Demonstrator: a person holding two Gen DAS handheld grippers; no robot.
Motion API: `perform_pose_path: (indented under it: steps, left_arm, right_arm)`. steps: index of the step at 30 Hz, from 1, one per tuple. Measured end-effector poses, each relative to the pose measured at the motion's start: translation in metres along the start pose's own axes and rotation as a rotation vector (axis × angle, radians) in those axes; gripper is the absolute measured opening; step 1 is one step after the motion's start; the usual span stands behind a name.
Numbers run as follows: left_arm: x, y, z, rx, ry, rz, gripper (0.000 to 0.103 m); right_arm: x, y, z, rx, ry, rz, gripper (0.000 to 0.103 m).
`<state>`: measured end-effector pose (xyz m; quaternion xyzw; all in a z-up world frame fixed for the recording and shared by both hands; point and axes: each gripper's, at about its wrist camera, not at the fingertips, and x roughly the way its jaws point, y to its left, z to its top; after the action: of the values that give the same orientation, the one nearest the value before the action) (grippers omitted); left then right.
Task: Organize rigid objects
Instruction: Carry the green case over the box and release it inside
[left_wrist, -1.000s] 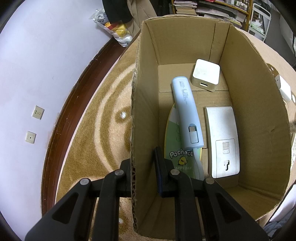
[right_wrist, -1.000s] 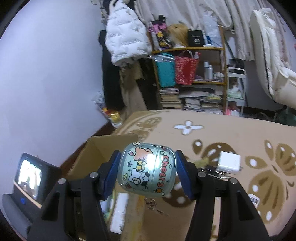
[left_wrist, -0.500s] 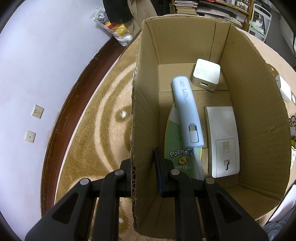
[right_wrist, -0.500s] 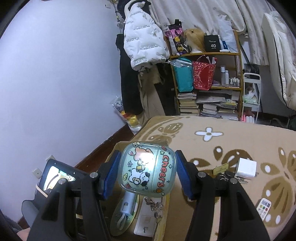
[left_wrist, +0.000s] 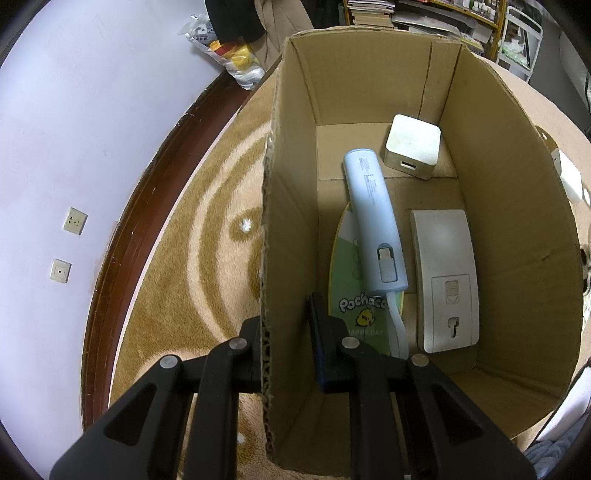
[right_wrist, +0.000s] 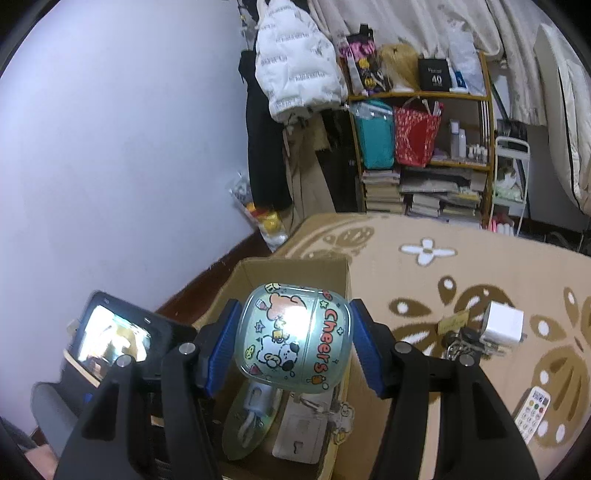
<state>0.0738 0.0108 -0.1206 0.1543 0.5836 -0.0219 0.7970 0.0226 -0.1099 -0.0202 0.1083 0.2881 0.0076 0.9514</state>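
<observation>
Cardboard box (left_wrist: 517, 236) wall pinched by left tongs (left_wrist: 286, 334); cartoon case (right_wrist: 293, 338) right-view only.

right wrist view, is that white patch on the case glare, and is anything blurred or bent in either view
Right wrist: yes, glare blows out the case front; the keys look soft. Left wrist: sharp, but fisheye bows the box walls and the baseboard.
</observation>
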Motion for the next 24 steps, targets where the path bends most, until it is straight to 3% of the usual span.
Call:
perform_pose_path:
  steps: [8, 19, 24]
  left_arm:
    - [0.001, 0.001, 0.001, -0.004, 0.003, -0.007, 0.017]
    - [0.002, 0.002, 0.002, -0.001, 0.005, -0.003, 0.017]
    - [0.005, 0.001, 0.003, -0.003, 0.011, -0.003, 0.017]
  right_arm:
    - [0.024, -0.010, -0.016, 0.021, 0.082, -0.001, 0.062]
    - [0.026, -0.011, -0.018, 0.012, 0.076, -0.024, 0.062]
    - [0.024, -0.018, -0.017, 0.030, 0.072, -0.043, 0.067]
